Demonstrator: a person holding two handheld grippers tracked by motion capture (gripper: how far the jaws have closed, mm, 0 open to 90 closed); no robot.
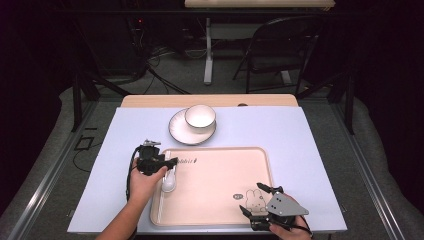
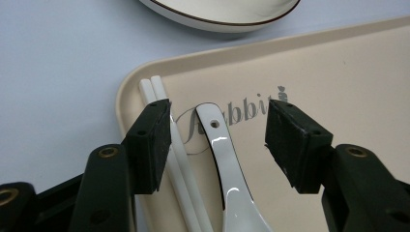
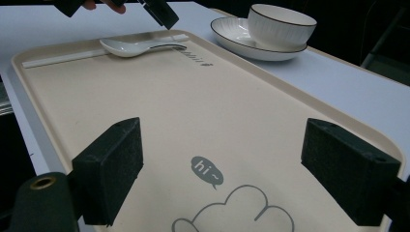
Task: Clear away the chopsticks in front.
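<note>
- High view: the left gripper (image 1: pixel 170 162) hangs over the left end of the beige tray (image 1: pixel 220 200), just above the white ceramic spoon (image 1: pixel 168 183) lying there. The right gripper (image 1: pixel 252 198) sits at the tray's near right corner by the rabbit drawing (image 1: pixel 256 201). A bowl (image 1: pixel 200 117) stands on a saucer (image 1: pixel 177 131) beyond the tray.
- Left gripper view: the jaws stand wide apart, the spoon handle (image 2: pixel 220 145) lying on the tray between them, touched by neither pad. Two white chopsticks (image 2: pixel 181 159) lie just beside the spoon, along the tray's rim.
- Right gripper view: the jaws are spread wide with nothing between them, above the "hi" speech bubble (image 3: pixel 206 170). The spoon (image 3: pixel 130 47) rests at the far end.
</note>
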